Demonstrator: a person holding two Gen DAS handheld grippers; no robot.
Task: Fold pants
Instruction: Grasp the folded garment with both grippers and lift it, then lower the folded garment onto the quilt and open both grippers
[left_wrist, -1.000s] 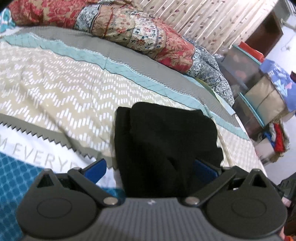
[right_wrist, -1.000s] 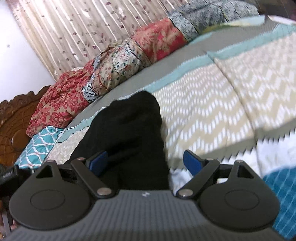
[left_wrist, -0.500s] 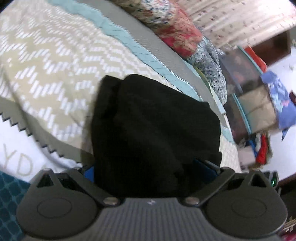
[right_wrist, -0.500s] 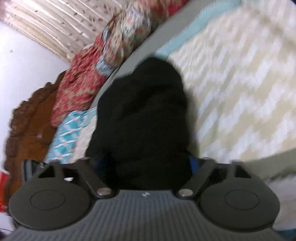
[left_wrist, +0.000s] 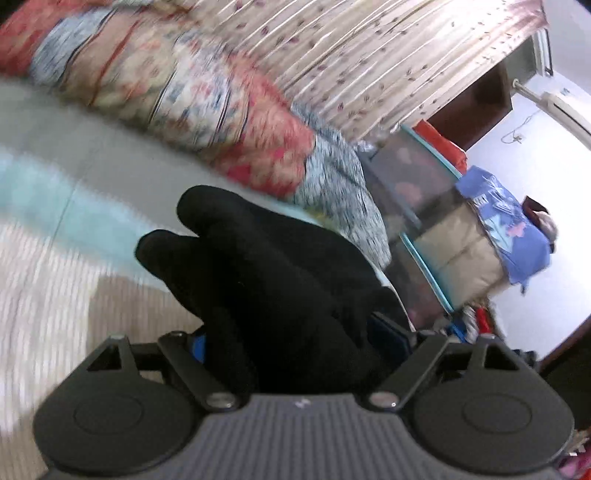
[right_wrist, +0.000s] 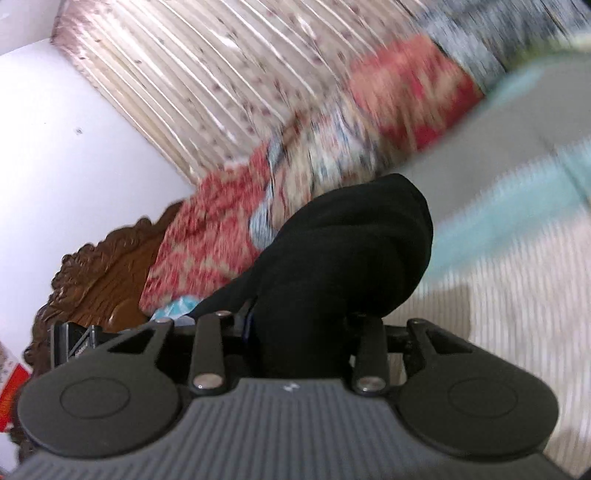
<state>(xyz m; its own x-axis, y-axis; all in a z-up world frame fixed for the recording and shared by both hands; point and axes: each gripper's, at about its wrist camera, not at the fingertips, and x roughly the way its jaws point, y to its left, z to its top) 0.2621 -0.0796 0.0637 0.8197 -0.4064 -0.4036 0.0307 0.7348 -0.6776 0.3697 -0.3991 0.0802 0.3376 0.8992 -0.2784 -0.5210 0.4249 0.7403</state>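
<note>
1. The black pants (left_wrist: 280, 295) are bunched into a thick wad and are seen lifted off the bedspread (left_wrist: 55, 295), with both tools dug into them.
2. In the left wrist view, the left gripper (left_wrist: 299, 343) is set wide with the wad filling the gap. Its jaws are being closed, and the blue pads (left_wrist: 198, 345) look pressed right up against the cloth on both sides, so it's clamped on the pants.
3. In the right wrist view, the right gripper (right_wrist: 303, 325) is drawn in much narrower around a fold of the pants (right_wrist: 343, 258). The jaws are being closed here too, with cloth squeezed between them.
4. A patchwork quilt (left_wrist: 192, 88) is rolled up along the far side of the bed, though it's pretty blurry.
5. A patterned curtain (right_wrist: 207, 81) is hung behind it, and a carved wooden headboard (right_wrist: 99, 273) can be made out at the left of the right view.
6. Storage bins (left_wrist: 436, 206) are stacked beside the bed.
</note>
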